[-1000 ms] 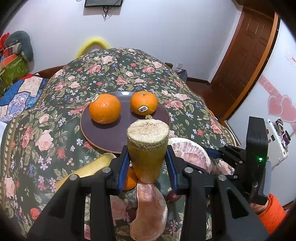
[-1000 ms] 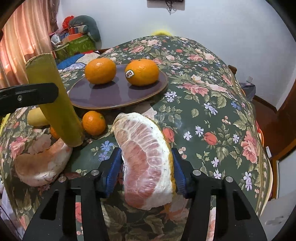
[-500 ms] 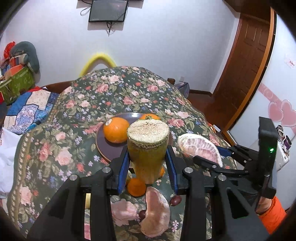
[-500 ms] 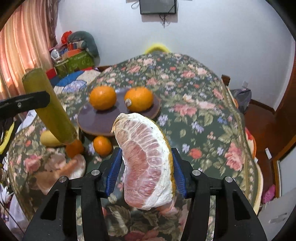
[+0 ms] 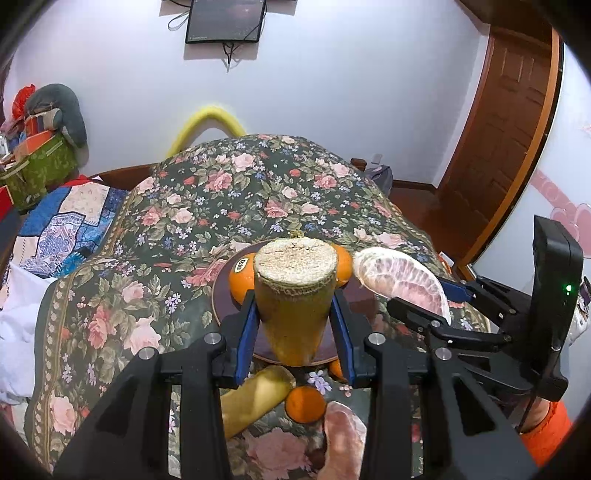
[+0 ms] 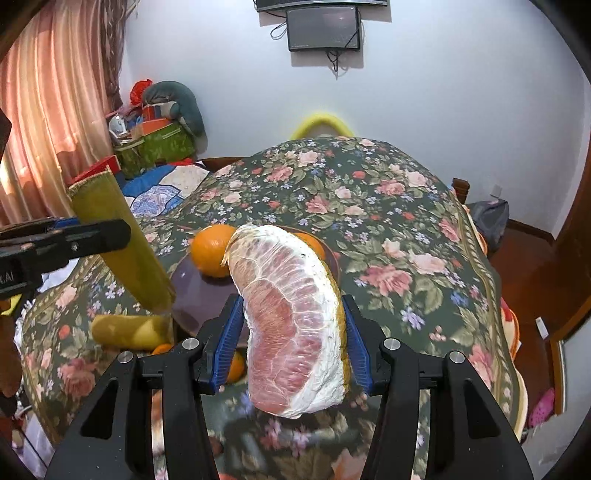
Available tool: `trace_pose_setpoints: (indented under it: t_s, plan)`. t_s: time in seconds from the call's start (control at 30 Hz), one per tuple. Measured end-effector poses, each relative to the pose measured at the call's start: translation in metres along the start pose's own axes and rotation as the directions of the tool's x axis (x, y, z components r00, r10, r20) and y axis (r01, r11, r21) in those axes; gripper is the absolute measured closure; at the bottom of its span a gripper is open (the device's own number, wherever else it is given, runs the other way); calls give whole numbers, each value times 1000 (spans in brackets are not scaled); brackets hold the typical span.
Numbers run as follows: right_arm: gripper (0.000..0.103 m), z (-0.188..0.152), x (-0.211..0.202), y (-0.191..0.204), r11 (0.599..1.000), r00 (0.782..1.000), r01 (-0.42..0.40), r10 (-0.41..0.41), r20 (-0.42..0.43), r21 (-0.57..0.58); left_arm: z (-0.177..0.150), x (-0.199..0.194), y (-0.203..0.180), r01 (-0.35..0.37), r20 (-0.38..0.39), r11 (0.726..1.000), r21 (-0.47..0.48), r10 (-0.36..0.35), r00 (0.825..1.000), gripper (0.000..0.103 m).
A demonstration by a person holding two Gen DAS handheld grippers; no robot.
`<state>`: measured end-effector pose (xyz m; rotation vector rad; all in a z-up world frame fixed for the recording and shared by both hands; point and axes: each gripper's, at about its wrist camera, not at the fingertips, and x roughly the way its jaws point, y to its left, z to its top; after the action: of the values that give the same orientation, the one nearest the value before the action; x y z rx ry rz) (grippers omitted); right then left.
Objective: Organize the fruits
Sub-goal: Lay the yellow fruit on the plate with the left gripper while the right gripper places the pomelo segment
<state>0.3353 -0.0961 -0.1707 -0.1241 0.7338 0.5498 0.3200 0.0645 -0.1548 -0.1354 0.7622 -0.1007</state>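
light: bright, even indoor | edges: fisheye-bent, dark vignette | near foreground: soft blur

Ahead of me a dark floral tablecloth (image 5: pixel 229 206) covers the table, with a black wall-mounted screen (image 6: pixel 323 28) on the white wall, a brown wooden door (image 5: pixel 506 147) to my right, and pink pleated curtains (image 6: pixel 48 110) at my left.

A: Cloth (image 5: pixel 229 206)? Plate (image 6: pixel 192 295)?
B: Cloth dk green, pink/red roses, sm. blue fls. Plate dk purple-brown.
A: Fruit?
B: Oranges (image 6: pixel 210 251) bright orange; pomelo wedge (image 6: pixel 291 325) pink flesh, white pith; cut stalk (image 5: pixel 295 302) olive-yellow skin, tan end, poss. sugarcane. Gripper pads (image 5: pixel 246 338) blue, black frames.
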Motion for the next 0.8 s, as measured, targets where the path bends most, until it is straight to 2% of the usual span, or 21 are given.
trace_pose_setpoints:
  t_s: [0.37,0.8]
  plan:
    - [54,8,37,5,1000,999,-12,12,-32,-9,-4,40,11,3,-78,1000,-9,-3,997,65]
    - [54,9,59,8,999,997,-35,33,-63,-27,14,79,10,11,-105,1000,-26,-14,994,65]
